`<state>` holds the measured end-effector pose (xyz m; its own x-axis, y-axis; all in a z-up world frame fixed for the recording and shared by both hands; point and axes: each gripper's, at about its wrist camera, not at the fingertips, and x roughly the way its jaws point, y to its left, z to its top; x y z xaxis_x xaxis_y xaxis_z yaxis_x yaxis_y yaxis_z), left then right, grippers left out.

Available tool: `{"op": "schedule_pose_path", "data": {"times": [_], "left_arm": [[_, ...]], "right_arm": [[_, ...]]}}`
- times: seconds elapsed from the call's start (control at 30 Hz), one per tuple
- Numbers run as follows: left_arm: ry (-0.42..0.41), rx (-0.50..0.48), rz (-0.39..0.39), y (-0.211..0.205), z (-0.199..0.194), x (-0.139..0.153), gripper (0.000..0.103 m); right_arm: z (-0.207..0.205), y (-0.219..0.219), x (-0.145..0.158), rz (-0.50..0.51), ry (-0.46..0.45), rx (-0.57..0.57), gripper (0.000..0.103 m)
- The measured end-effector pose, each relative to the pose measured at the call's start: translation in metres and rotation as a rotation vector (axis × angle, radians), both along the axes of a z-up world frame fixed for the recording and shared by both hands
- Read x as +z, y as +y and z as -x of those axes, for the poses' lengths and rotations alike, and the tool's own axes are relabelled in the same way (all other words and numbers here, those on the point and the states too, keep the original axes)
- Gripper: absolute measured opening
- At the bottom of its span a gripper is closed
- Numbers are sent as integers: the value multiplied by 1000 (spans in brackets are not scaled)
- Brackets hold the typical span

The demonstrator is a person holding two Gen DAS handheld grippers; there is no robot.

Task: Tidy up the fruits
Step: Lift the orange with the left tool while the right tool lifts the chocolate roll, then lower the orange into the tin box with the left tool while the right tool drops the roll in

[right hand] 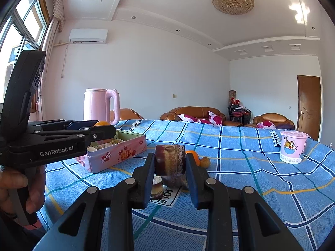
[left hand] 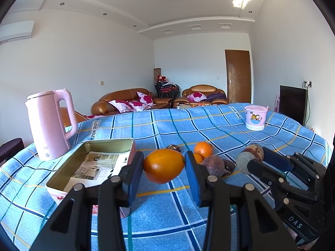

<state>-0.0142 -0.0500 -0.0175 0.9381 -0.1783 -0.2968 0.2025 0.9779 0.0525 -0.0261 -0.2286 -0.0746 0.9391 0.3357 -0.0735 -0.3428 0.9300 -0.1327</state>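
1. As both hands are loaded at once, the job stands at an early stage: the tin box [left hand: 92,163] holds only printed paper, and no fruit is seen inside it.
2. The left tool [left hand: 164,165] is clenched on an orange fruit [left hand: 163,165], carried clear of the table [left hand: 167,209] and just beside the box's near corner.
3. The right tool [right hand: 170,163] is clenched on a brown, mottled fruit [right hand: 170,160], held above the checked cloth and well apart from the box.
4. Outstanding: a round orange [left hand: 203,149], a smaller orange piece beside it, and several dark fruits [left hand: 214,164] lie loose on the cloth beyond the left tool.
5. Judgement: both held fruits have yet to be placed; the box appears to be the destination, though that cannot be confirmed.
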Motion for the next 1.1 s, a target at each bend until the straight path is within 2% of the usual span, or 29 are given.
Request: {"op": "schedule_pose_path", "data": {"times": [0.17,0.47,0.77,1.1], "left_arm": [[4,14,0,4,-1,2,42],[11,78,21,29,-11,11,42],[55,183,41,80,-39,19,42],[140,210,30,114,-76,17,42]], "right_arm": [[-1,3,4,-4,21,-18,31],[-5,26,36,22,23,24,31],[-39,71,65,37,84,121,31],[-85,121,78,63,162,185,31]]}}
